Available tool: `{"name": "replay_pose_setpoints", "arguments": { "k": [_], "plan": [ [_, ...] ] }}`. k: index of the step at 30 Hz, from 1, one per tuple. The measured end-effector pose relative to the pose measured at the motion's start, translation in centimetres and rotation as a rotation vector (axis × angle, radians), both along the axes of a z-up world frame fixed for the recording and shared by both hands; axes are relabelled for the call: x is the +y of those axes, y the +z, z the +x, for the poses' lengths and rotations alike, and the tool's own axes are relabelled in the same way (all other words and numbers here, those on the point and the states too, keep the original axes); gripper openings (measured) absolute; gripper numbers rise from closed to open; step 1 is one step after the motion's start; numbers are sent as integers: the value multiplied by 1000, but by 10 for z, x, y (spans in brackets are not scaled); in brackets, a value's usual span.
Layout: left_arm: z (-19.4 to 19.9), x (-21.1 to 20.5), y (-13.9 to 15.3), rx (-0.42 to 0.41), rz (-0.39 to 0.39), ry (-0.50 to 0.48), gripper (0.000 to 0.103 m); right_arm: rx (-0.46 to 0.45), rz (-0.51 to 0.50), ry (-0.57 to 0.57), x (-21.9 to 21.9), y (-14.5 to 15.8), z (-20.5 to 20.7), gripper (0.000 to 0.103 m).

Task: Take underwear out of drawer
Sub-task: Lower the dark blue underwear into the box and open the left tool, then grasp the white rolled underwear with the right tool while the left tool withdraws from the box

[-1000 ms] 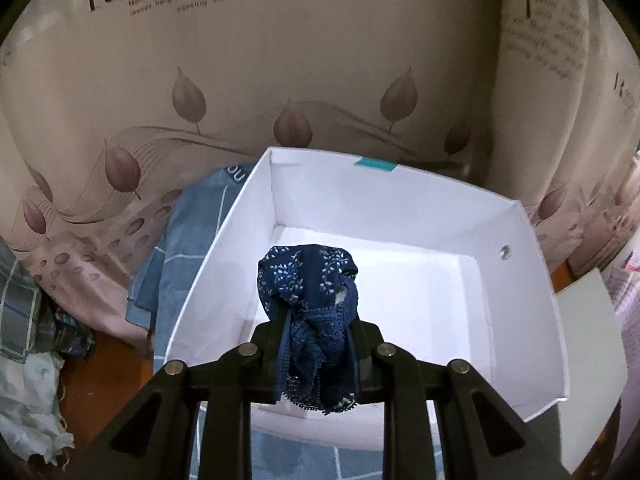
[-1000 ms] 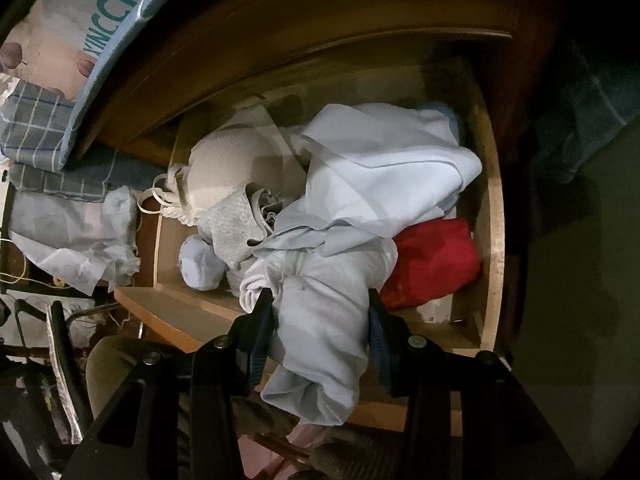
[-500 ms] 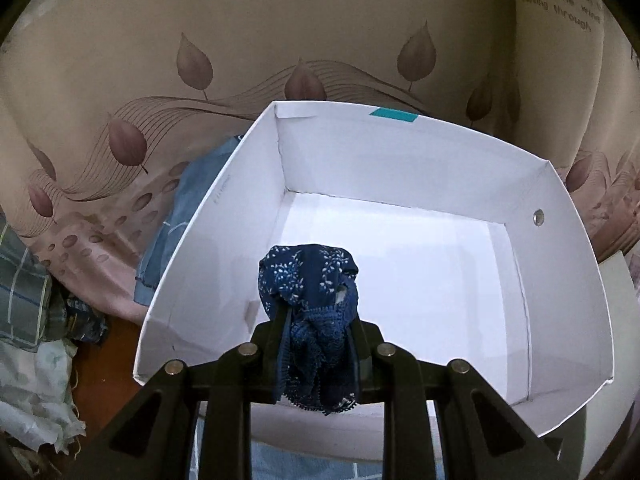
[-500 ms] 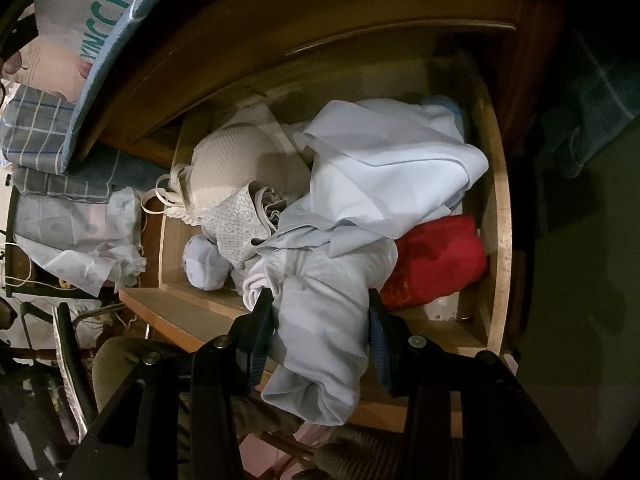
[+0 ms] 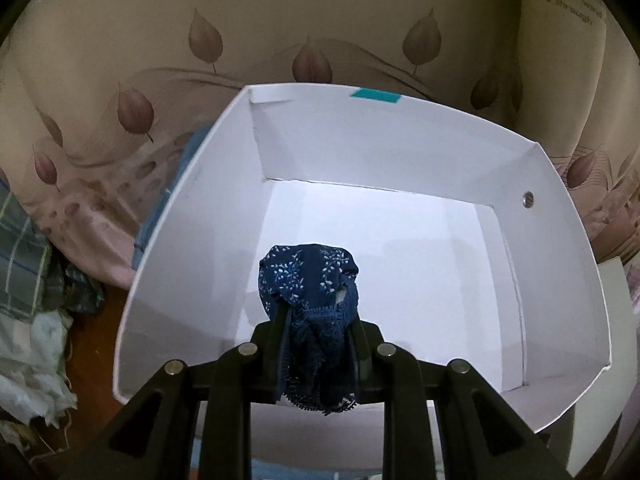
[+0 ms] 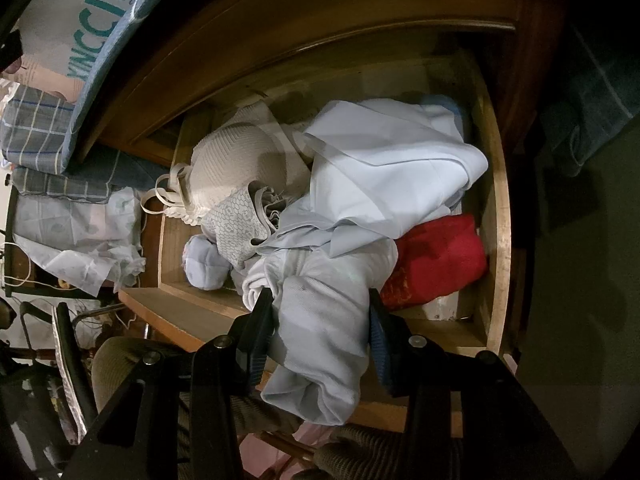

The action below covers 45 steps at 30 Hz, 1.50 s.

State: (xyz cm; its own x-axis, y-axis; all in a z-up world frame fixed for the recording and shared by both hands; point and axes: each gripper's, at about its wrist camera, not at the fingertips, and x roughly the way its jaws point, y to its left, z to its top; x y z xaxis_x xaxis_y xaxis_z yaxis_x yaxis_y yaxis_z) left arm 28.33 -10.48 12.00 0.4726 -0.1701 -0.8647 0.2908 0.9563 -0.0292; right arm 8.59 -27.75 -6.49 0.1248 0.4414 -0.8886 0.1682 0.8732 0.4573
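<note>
Over the white box (image 5: 400,152), the left gripper (image 5: 316,344) pinches navy lace underwear (image 5: 310,300), apparently positioned for release into it; only this view shows the box. At the wooden drawer (image 6: 498,216), visible only to the right wrist, the right gripper (image 6: 320,320) clamps a pale rolled garment (image 6: 320,320), lifted clear of the clothes pile.

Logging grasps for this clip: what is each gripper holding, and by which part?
The left gripper pinches navy floral underwear by its bunched lace edge. The right gripper clamps a pale blue garment across its rolled middle.
</note>
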Motion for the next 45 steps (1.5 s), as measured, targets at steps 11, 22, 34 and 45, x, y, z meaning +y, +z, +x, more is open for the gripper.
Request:
{"name": "replay_pose_setpoints", "arguments": {
  "k": [11,22,34,45],
  "plan": [
    [0,-3,-2,29,-40,51,25,0,-3,0,0,0,0,42],
    [8,3,-2,19,-9,88,39,1,-3,0,0,0,0,42],
    [5,9,13,16,-16,72,56,-4,-14,1,-1,0,0,42],
    [-21,25,37,-17,-11,68,56,-9,-25,7,0,2,-1,42]
  ]
}}
